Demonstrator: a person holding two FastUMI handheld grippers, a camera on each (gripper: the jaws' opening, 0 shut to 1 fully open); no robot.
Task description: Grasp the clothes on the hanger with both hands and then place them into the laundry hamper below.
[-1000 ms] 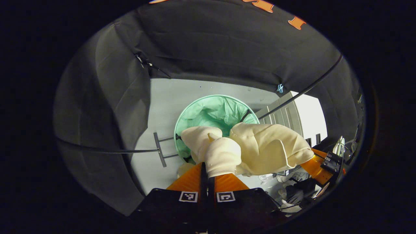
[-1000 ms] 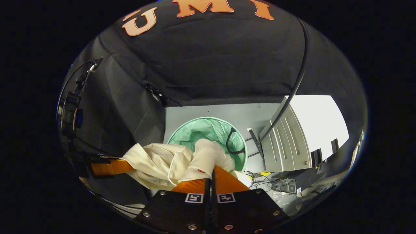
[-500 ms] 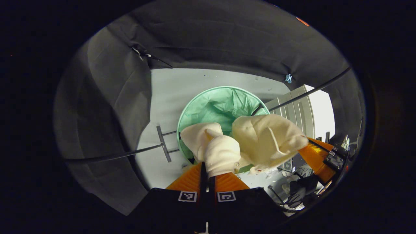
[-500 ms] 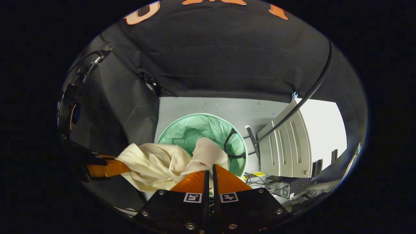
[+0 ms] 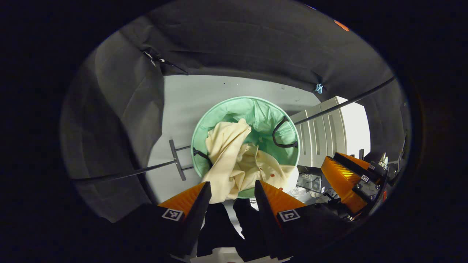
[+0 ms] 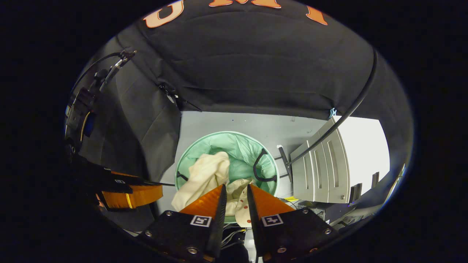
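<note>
The cream garment [image 5: 234, 160] lies crumpled inside the round green laundry hamper [image 5: 263, 113] on the floor, one part draped over the near rim. My left gripper [image 5: 232, 186] hangs open above the hamper's near edge with nothing between its fingers. Farther right in the left gripper view, the right gripper [image 5: 345, 173] is held apart from the cloth. In the right gripper view the garment [image 6: 204, 175] fills the near left of the hamper [image 6: 234, 144]. My right gripper [image 6: 236, 188] is open above it, with a narrower gap. The left gripper [image 6: 131, 195] shows at the left.
A grey cabinet [image 5: 321, 135] stands right of the hamper, with cables and electronics [image 5: 310, 180] on the floor before it. A black rack foot [image 5: 175, 164] lies to the hamper's left. A black handle [image 5: 281, 135] loops inside the hamper. Thin black rods cross both views.
Both grippers have opened and let go of the garment. It has dropped from between them into the hamper and hangs over the near rim.
</note>
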